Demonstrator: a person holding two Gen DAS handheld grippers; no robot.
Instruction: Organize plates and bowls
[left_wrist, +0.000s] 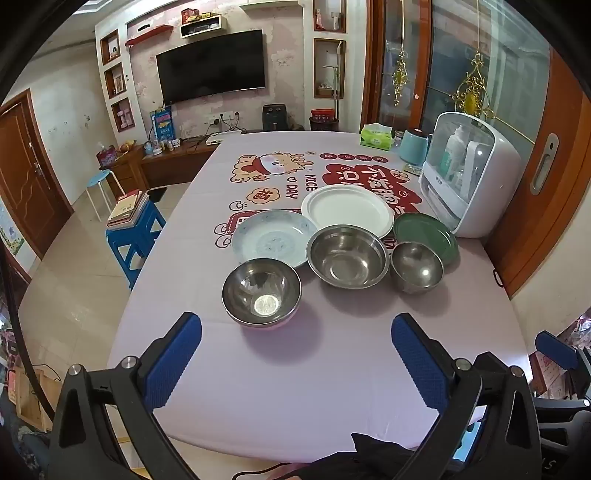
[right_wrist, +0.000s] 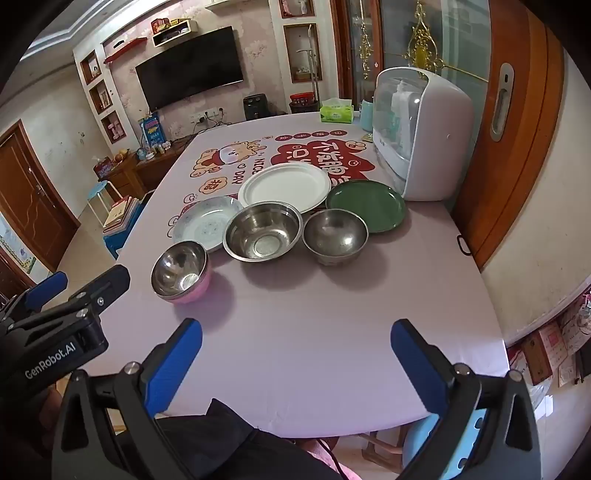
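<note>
Steel bowls, three: pink-based bowl (left_wrist: 261, 291) nearest, large bowl (left_wrist: 349, 255) mid-row, small bowl (left_wrist: 416, 266) rightmost. Plates, three, behind: patterned plate (left_wrist: 273, 236), white plate (left_wrist: 347, 208), green plate (left_wrist: 424, 230). All on lilac-clothed table (left_wrist: 295, 369). Left gripper (left_wrist: 295, 363) spread wide, holding nothing, short of the bowls.

From the right wrist: same three bowls, three plates. Right gripper (right_wrist: 295, 363) gaping, holding nothing, over bare cloth near the table edge. Sterilizer cabinet (right_wrist: 424, 136) beside green plate.

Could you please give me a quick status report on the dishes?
Left gripper and right gripper open, empty. Three bowls, three plates unstacked. Nothing blocking.
</note>
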